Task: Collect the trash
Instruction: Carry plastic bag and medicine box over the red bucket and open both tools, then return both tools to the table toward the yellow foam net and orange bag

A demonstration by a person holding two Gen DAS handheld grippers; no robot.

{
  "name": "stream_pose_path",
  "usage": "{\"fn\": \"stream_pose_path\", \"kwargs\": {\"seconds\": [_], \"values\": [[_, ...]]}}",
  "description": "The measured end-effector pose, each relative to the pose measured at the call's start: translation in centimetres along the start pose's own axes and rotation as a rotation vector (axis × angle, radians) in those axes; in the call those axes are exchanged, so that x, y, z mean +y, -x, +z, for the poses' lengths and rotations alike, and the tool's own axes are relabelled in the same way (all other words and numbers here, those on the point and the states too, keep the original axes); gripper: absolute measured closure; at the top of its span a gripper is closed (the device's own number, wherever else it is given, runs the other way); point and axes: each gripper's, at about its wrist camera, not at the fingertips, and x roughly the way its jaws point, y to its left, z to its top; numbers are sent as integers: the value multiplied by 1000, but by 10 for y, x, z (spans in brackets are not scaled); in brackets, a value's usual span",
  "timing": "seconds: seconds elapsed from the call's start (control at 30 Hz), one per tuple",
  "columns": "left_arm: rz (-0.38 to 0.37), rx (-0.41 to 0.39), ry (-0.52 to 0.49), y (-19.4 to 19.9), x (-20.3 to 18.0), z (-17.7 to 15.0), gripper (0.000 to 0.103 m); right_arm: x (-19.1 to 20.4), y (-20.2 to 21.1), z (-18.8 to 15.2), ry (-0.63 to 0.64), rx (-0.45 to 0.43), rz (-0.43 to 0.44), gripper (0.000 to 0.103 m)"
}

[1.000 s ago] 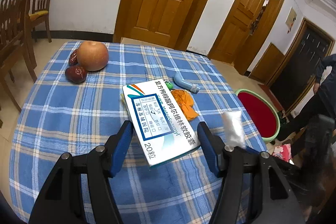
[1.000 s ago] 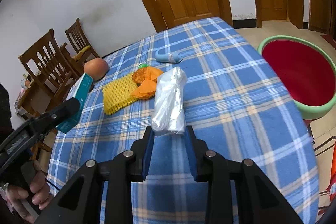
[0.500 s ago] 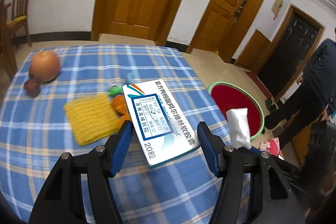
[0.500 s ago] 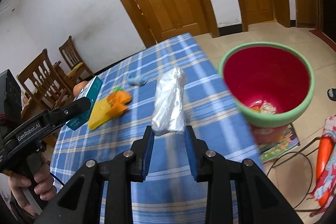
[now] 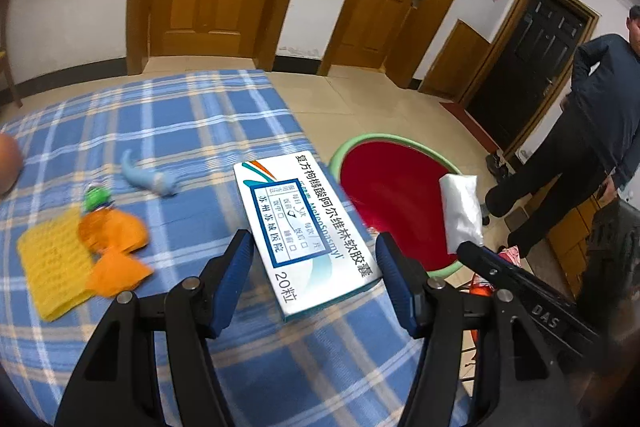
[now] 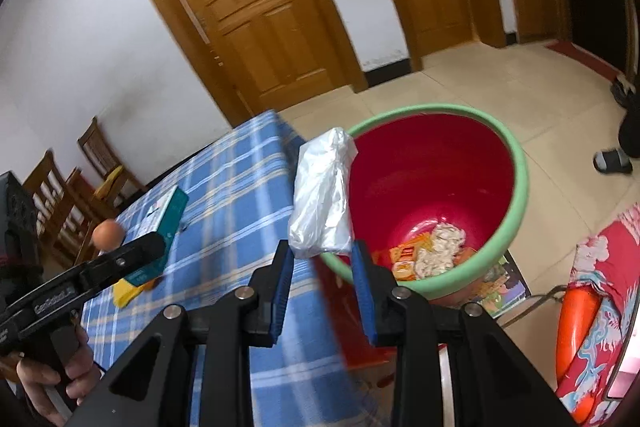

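My left gripper [image 5: 314,243] is shut on a white and teal medicine box [image 5: 304,219], held tilted over the right edge of the blue checked table [image 5: 208,131]. My right gripper [image 6: 322,247] is shut on a crumpled clear plastic bag [image 6: 320,195], which hangs at the near rim of a red bin with a green rim [image 6: 518,187]. Wrappers and tissue [image 6: 432,251] lie at the bin's bottom. In the left wrist view the bin [image 5: 400,195] stands on the floor just right of the table, with the bag [image 5: 460,211] over it.
On the table lie a yellow foam net [image 5: 52,267], orange peel [image 5: 112,239], a green scrap [image 5: 96,197] and a pale blue object [image 5: 148,181]. A person [image 5: 592,127] stands on the tiled floor beyond the bin. Wooden chairs [image 6: 60,195] stand at the table's far side.
Both grippers have swung right, from over the table to its edge by the bin. The bin has come in close ahead of the bag. Both grips are unchanged.
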Motion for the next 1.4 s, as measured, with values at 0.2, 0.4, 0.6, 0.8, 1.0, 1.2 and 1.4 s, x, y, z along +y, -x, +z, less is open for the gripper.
{"fn": "stream_pose_path", "kwargs": {"seconds": [0.2, 0.4, 0.6, 0.8, 1.0, 1.2, 1.4], "values": [[-7, 6, -54, -28, -24, 13, 40, -32, -13, 8, -59, 12, -52, 70], [-26, 39, -81, -60, -42, 19, 39, -55, -24, 13, -99, 34, -94, 65], [-72, 34, -157, -81, -66, 25, 39, -65, -13, 8, -113, 15, -97, 61], [-4, 34, -183, -92, -78, 25, 34, -68, -2, 9, -113, -23, -88, 56], [19, 44, -136, -83, -65, 22, 34, -68, 3, 9, -116, -35, -95, 49], [54, 45, -75, -67, -46, 17, 34, -62, 8, 8, -114, -42, -76, 44], [93, 19, -49, -43, -30, 10, 34, -51, 14, 4, -102, -46, -58, 41]]}}
